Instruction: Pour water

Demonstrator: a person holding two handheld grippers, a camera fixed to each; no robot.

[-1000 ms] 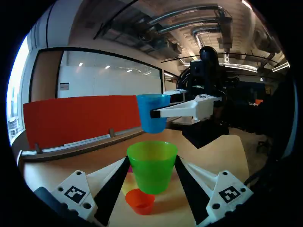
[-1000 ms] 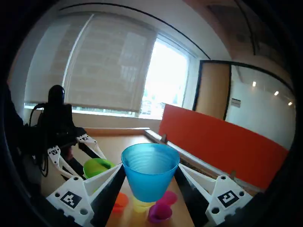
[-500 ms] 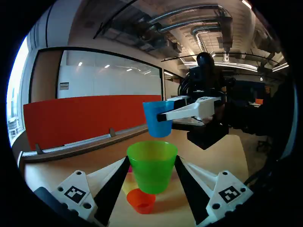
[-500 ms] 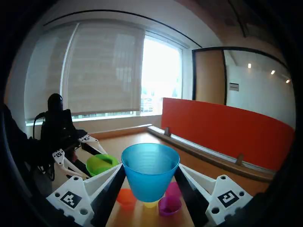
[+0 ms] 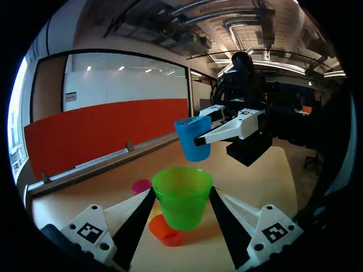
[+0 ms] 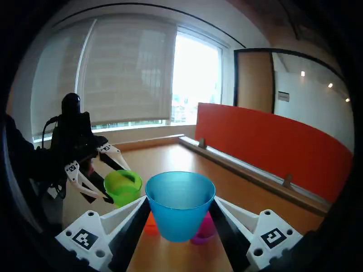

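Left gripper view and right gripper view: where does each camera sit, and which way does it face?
Left gripper view: on the left gripper, looking over its green cup toward the orange partition; right gripper with blue cup farther off.
Right gripper view: on the right gripper, looking over its blue cup toward the window; left gripper at left.
Shared: both cups, both grippers, table, partition.

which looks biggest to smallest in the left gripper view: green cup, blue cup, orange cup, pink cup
1. green cup, nearest the camera
2. blue cup, farther off, so real size unsure
3. orange cup
4. pink cup
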